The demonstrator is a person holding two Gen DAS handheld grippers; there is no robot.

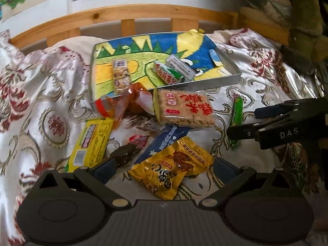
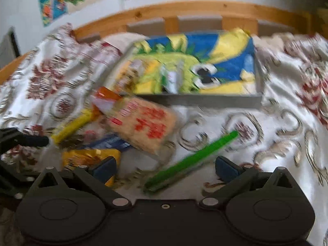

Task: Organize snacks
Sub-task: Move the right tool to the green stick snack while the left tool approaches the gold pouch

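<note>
1. Three small packets already lie in the shallow grey tray (image 1: pixel 217 83) lined with a bright crayon drawing, at the far middle of the patterned satin bedspread (image 1: pixel 41 94).
2. Left of the near pile, one flat yellow foil packet (image 1: pixel 91 143) looks light, crinkly and slippery; an edge seam seems the best grip.
3. Centre, the left gripper (image 1: pixel 164 167) has its tongs spread wide, empty, around one golden foil snack bag (image 1: pixel 174 170), puffy and crushable.
4. Beyond it, one clear-wrapped rice-cracker block (image 1: pixel 182 108) with red lettering looks stiff but brittle.
5. Right, the right gripper (image 2: pixel 166 169) is also spread, empty, over one thin green stick packet (image 2: pixel 190 160), light and bendy; take it mid-length.
</note>
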